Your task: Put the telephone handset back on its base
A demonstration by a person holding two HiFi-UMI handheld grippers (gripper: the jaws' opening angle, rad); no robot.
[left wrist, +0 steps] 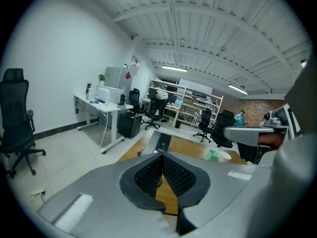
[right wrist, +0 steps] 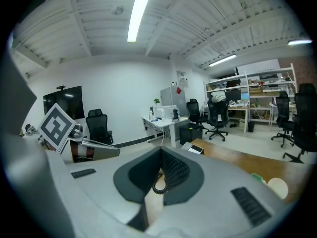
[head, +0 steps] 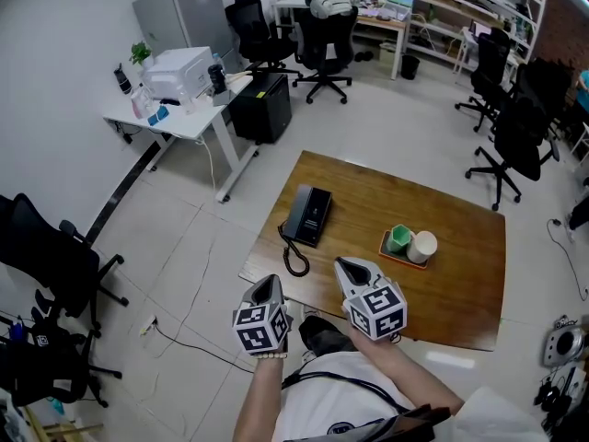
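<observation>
The left hand-held gripper (head: 269,284) and the right hand-held gripper (head: 348,267) are hovering at the near edge of the table (head: 460,284), both with jaws pressed together and gripping nothing. Ahead, the grey telephone handset (head: 296,212) is lying along the left side of its black base (head: 316,216); I cannot tell whether it is seated. The coiled cord (head: 294,261) is looping toward the table edge, so lifting the handset is likely risking a snag that drags the base.

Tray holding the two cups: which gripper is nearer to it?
Right. The right gripper is over the table, just left of the tray and closer to the person; the left gripper is further left, at the table's edge.
</observation>
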